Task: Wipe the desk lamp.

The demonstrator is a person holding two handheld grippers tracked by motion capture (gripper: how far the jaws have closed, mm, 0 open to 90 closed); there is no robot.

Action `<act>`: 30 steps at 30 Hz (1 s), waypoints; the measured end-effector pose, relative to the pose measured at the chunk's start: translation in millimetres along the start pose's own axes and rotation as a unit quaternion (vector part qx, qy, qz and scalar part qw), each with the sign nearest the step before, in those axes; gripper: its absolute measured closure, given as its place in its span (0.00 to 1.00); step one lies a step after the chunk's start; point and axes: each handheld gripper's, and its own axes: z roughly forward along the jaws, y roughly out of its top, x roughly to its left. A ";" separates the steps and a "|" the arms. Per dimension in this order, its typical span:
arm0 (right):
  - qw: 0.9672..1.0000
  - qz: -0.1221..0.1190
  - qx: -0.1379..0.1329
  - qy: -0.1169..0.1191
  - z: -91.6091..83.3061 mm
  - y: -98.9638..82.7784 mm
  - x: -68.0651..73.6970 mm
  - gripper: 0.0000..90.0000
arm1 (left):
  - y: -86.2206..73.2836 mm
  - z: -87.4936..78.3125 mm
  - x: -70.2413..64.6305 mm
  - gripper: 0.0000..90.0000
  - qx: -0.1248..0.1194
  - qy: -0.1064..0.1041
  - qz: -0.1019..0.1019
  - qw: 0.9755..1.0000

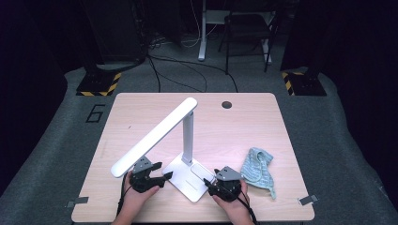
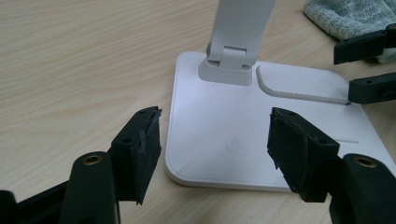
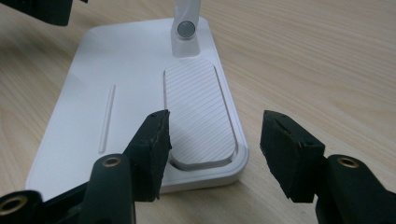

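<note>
A white desk lamp stands on the wooden table, its flat base (image 1: 187, 178) near the front edge and its long head (image 1: 155, 136) slanting down to the left. My left gripper (image 1: 164, 172) is open at the base's left side; in the left gripper view (image 2: 212, 135) one jaw hangs over the table and the other over the base (image 2: 261, 135), with nothing touched. My right gripper (image 1: 209, 185) is open at the base's right corner (image 3: 140, 93); in the right gripper view (image 3: 215, 135) the corner with the ribbed pad (image 3: 198, 107) lies between the jaws. The pads stand apart from it.
A crumpled light blue cloth (image 1: 257, 168) lies on the table just right of my right hand, also seen as the cloth (image 2: 345, 16) behind the lamp. A round cable hole (image 1: 226, 104) sits near the far edge. Stands, cables and a chair are on the floor beyond.
</note>
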 end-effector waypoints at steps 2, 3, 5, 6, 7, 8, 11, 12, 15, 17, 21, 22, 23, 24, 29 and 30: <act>1.000 0.008 0.005 0.005 1.8 -0.3 -1.6 0.47 | -0.6 1.0 -0.5 0.38 -0.005 0.004 0.000 1.000; 1.000 0.005 0.007 0.003 3.3 -0.8 -1.9 0.47 | -0.6 1.3 -0.9 0.38 -0.007 0.003 -0.002 1.000; 1.000 -0.002 0.008 -0.001 4.1 -1.1 -2.1 0.48 | -0.7 1.2 -1.4 0.38 -0.005 0.003 -0.004 1.000; 1.000 -0.001 0.009 -0.005 4.2 -0.7 -2.3 0.48 | -0.9 1.4 -1.8 0.38 -0.006 0.002 -0.005 1.000; 1.000 -0.001 0.009 -0.010 4.3 -0.4 -2.8 0.48 | -1.0 1.6 -2.2 0.38 -0.006 0.001 -0.006 1.000; 1.000 -0.001 0.007 -0.014 4.6 -0.4 -3.7 0.49 | -0.7 0.9 -2.0 0.38 0.000 -0.002 -0.004 1.000; 1.000 0.003 0.006 -0.019 5.4 0.0 -7.7 0.50 | -1.9 3.3 -4.8 0.38 -0.007 0.000 -0.009 1.000; 1.000 0.004 0.005 -0.020 5.6 0.0 -9.2 0.51 | -1.8 3.2 -4.6 0.38 -0.004 -0.002 -0.003 1.000; 1.000 0.020 0.006 -0.021 6.6 0.7 -12.5 0.51 | -2.7 5.3 -7.3 0.38 -0.004 -0.003 -0.003 1.000; 0.999 0.038 0.007 -0.023 7.4 0.8 -13.5 0.51 | -3.7 5.5 -9.4 0.38 0.004 -0.008 -0.008 1.000; 0.999 0.049 0.009 -0.021 9.3 1.8 -17.9 0.51 | -5.3 5.7 -11.4 0.37 0.006 -0.009 -0.005 1.000; 0.998 0.055 0.010 -0.023 9.6 2.1 -17.8 0.51 | -5.7 5.8 -11.7 0.37 0.006 -0.010 -0.005 1.000; 0.998 0.054 0.010 -0.021 10.5 2.6 -19.2 0.51 | -5.8 5.1 -10.8 0.36 0.012 -0.012 0.003 1.000; 0.998 0.051 0.011 -0.021 11.6 3.4 -21.3 0.51 | -6.3 5.2 -11.6 0.35 0.011 -0.015 -0.003 1.000; 0.998 0.057 0.014 -0.025 18.6 8.7 -26.6 0.51 | -9.2 6.5 -12.1 0.35 0.021 -0.018 0.012 1.000; 0.998 0.054 0.010 -0.026 20.6 9.8 -28.1 0.51 | -10.5 7.6 -14.1 0.35 0.021 -0.014 0.007 1.000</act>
